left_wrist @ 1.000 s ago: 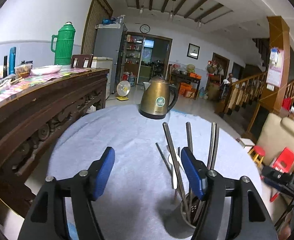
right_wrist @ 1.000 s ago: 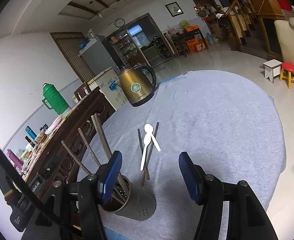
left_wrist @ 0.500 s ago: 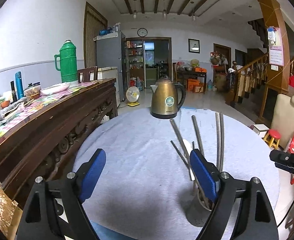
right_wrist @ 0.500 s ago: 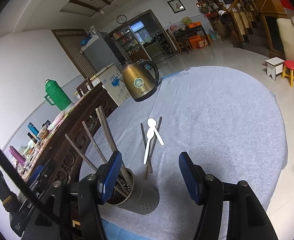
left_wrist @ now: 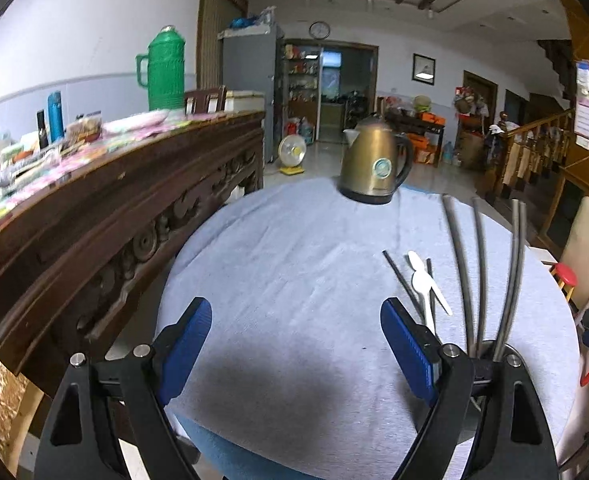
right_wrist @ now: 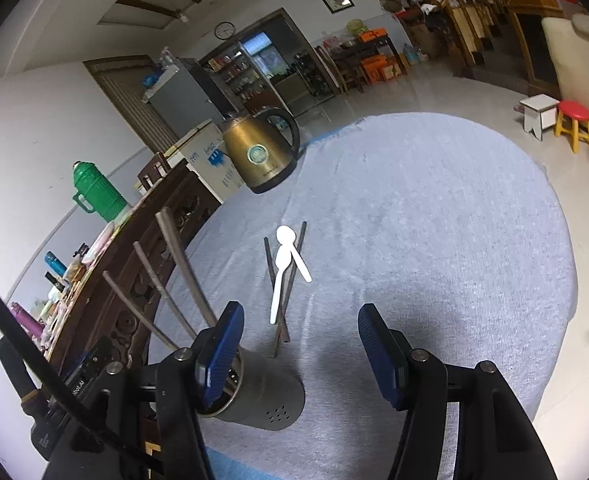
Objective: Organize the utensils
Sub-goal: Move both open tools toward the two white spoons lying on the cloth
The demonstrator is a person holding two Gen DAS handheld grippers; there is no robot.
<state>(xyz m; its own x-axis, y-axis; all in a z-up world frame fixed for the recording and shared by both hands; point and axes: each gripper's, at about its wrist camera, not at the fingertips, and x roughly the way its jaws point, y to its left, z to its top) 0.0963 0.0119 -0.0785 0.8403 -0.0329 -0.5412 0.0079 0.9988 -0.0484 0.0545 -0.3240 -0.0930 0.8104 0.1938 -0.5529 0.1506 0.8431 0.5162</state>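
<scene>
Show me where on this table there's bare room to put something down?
The grey cloth is bare right of the white spoons, out to the table's edge, and between them and the kettle. It is crowded around the metal holder with its chopsticks.

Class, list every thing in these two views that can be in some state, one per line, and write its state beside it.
Left gripper: open, holding nothing.
Right gripper: open, holding nothing.
Metal holder: upright on the cloth, several chopsticks leaning out of it.
White spoons: two, lying crossed on the cloth.
Dark chopsticks: lying loose under the spoons, not in the holder.
Kettle: upright, lid shut.
Green flask: upright, capped.
</scene>
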